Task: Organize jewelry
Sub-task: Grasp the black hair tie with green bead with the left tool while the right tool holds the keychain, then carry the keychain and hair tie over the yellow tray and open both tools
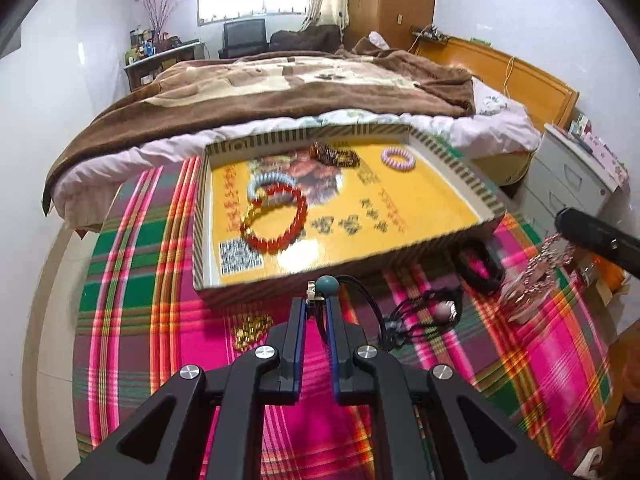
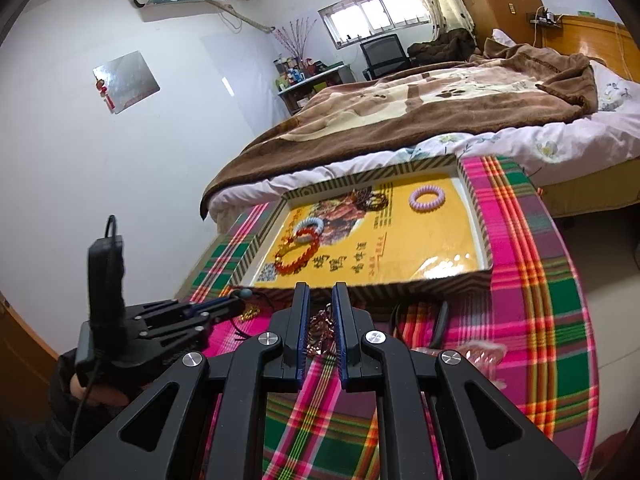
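Observation:
A shallow yellow-bottomed box (image 1: 448, 236) (image 2: 476, 276) lies on the plaid cloth. It holds a red bead bracelet (image 1: 276, 220) (image 2: 300, 256), a pale coil band (image 1: 268, 186), a dark bead bracelet (image 1: 334, 155) and a pink coil band (image 1: 398, 159) (image 2: 427, 198). My left gripper (image 1: 316, 300) (image 2: 236, 300) is shut on a black cord necklace with a teal bead (image 1: 330, 285), lifted near the box's front wall. My right gripper (image 2: 322, 292) is shut on a rose-gold chain (image 2: 322, 326) (image 1: 540, 268) above the cloth.
A small heap of gold beads (image 1: 250, 330) lies on the cloth left of my left gripper. A black band (image 1: 480, 266) (image 2: 440, 320) lies by the box's front right corner. A clear packet (image 2: 480, 354) lies to the right. The bed (image 1: 280, 92) stands behind the table.

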Available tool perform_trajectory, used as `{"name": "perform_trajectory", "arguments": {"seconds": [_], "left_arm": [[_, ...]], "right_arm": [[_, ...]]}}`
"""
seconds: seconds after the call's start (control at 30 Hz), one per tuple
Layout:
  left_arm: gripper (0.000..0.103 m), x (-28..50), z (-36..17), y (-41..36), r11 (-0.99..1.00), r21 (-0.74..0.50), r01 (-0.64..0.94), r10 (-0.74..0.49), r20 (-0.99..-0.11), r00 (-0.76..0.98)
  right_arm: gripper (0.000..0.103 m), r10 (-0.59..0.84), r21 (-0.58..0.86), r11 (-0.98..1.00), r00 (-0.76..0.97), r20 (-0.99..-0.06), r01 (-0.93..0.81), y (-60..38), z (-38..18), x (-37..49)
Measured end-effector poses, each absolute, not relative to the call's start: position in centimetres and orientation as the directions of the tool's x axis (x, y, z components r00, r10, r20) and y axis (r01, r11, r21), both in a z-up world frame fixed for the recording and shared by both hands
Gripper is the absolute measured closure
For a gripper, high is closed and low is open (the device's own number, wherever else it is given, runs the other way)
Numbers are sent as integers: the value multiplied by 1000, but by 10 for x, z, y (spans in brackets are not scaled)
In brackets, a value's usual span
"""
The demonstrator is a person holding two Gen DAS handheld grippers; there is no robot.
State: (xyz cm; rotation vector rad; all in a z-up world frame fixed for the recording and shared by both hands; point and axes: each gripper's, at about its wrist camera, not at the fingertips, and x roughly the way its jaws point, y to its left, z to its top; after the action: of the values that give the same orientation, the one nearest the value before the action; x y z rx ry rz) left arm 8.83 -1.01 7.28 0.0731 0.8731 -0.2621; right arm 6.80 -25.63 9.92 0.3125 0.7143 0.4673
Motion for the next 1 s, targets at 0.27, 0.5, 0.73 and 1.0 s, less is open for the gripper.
{"name": "perform_trajectory", "arguments": {"seconds": [0.27,0.5,0.73,1.0], "left_arm": [[93,114,103,-23,954,-83,289,-256,-728,637],[93,156,107,-42,945,-127,301,-296,-721,626],[93,217,86,-62,941,-184,284,-321,-751,577],[93,264,54,-77,947,-188,259,-303,-789,534]], "right_arm": [[91,455,369,886,683,-572,-282,-267,113,93],[91,410,338,909,669,-621,-243,-285,109,137],[91,369,299,929,611,-701,-218,-292,85,195],[91,318,238,947,552,-771,-215,-286,55,241]]}}
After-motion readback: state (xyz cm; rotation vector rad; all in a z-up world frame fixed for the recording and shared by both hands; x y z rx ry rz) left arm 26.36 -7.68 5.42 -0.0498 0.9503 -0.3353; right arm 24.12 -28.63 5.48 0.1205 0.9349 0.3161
